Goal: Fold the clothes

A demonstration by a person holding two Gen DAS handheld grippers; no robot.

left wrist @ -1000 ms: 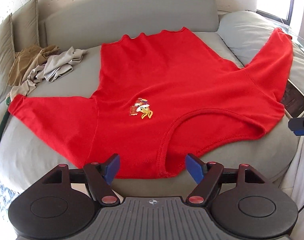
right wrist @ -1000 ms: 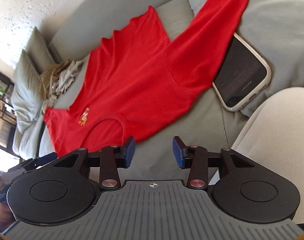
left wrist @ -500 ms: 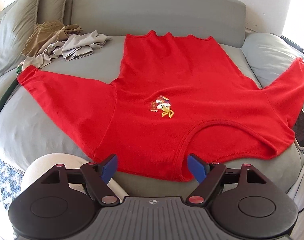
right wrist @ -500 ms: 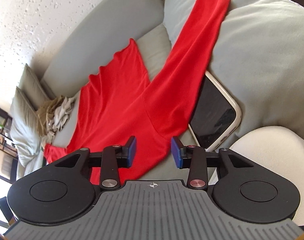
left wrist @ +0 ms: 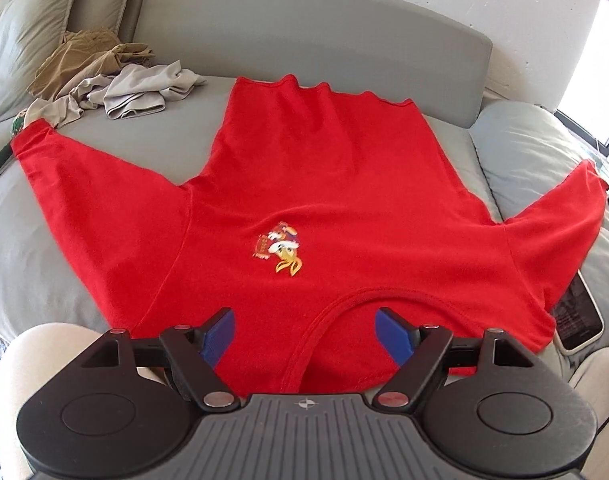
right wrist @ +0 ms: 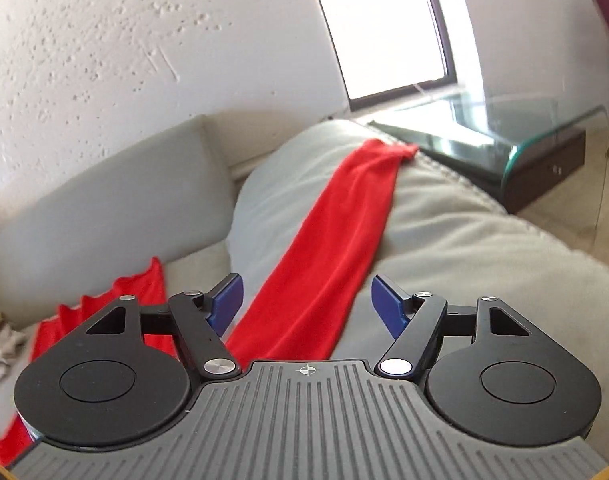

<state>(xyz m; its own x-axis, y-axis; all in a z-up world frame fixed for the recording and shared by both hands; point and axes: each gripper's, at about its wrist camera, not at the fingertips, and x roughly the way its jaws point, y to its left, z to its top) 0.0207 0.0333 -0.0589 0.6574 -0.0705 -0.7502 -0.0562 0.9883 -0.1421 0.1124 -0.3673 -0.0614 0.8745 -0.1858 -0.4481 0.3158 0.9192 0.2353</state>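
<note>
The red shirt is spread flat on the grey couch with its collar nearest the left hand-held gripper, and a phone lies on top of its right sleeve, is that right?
Not quite: the phone lies beside the red shirt, its upper end tucked under the sleeve's edge, not on top. The left wrist view shows this. The rest holds: the shirt is spread on the grey couch, collar nearest the open left hand-held gripper.

Bright daylight w/ blown-out window [right wrist: 388,28], soft shadows, fisheye-warped edges, slight blur right view.

Grey upholstered sofa [left wrist: 304,32] against textured white wall [right wrist: 104,40]; bright window [right wrist: 384,28] far right; glass side table [right wrist: 504,136] beside it.
</note>
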